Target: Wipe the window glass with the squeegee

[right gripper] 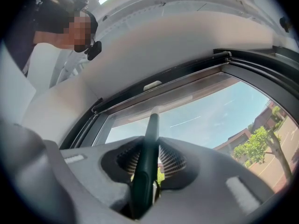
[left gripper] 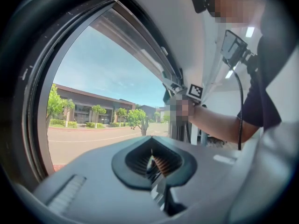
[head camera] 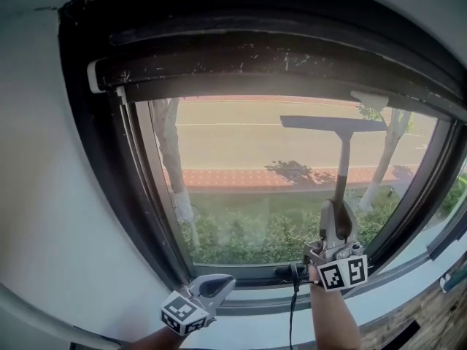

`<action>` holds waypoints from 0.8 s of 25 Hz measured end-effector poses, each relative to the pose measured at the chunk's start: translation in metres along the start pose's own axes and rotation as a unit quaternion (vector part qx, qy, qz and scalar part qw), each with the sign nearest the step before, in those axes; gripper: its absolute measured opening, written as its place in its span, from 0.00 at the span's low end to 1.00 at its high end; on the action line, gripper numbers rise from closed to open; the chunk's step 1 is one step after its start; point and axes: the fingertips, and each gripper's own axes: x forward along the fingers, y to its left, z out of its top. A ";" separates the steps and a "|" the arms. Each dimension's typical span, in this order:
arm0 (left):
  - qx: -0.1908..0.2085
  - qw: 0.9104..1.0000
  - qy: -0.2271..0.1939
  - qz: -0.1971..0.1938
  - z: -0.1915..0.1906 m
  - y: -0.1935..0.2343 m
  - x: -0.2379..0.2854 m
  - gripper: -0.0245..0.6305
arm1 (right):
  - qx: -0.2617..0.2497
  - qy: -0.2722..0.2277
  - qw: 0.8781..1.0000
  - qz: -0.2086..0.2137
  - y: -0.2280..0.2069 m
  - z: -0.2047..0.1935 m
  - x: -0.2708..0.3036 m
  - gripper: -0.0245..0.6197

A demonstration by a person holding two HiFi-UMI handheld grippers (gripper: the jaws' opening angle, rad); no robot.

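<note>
1. Far left there's just the white wall (head camera: 44,195), then the dark window frame (head camera: 87,159) curving round the opening
2. The left tool (head camera: 216,286) sits low by the bottom-left corner of the window, near the lower frame rail. Its jaws are pressed together with nothing between them
3. The window glass (head camera: 241,166) fills the middle, and through it you can see a tree trunk (head camera: 171,159), a road and a hedge (head camera: 248,232) outside
4. The squeegee (head camera: 343,162) is on the right half of the glass. Its blade lies level, high up near the top of the pane, and the dark handle runs straight down from it
5. The right tool (head camera: 337,224) points upward and is clamped on the lower end of that handle, one jaw on each side of it. The person's forearm (head camera: 336,319) comes up from the bottom edge right under it
</note>
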 end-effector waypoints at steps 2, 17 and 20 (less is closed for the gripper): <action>-0.001 1.000 0.004 -0.001 -0.002 -0.002 -0.003 0.04 | 0.002 0.006 1.000 -0.005 0.000 -0.006 -0.008 0.20; -0.002 0.999 0.041 -0.016 -0.028 -0.024 -0.016 0.04 | 0.023 0.054 0.998 -0.033 0.002 -0.047 -0.065 0.20; -0.001 0.999 0.048 -0.021 -0.033 -0.028 -0.017 0.04 | 0.025 0.064 0.997 -0.038 0.003 -0.055 -0.075 0.20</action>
